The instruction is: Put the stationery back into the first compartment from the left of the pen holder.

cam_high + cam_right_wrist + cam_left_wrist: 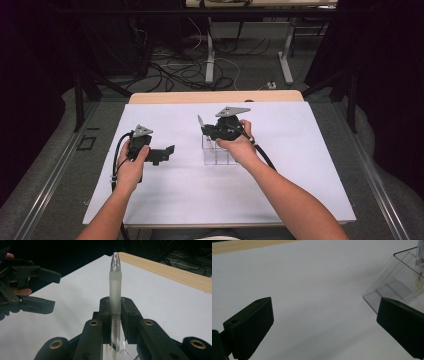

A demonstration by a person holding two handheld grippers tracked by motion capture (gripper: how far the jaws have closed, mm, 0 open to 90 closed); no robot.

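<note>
On the table [300, 190] there are two grippers, a left gripper [167, 151] and a right gripper [115, 315], two hands holding them, one pen [115, 285], one clear box [392, 287] and one white sheet [165, 195].

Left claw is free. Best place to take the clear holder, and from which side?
Take the clear holder by one upright wall near the rim, coming from above on its left side. It stands open-topped with thin flat walls, so open jaws can probably straddle one. The right claw holds the pen over the holder; the left claw stands open to its left.
</note>
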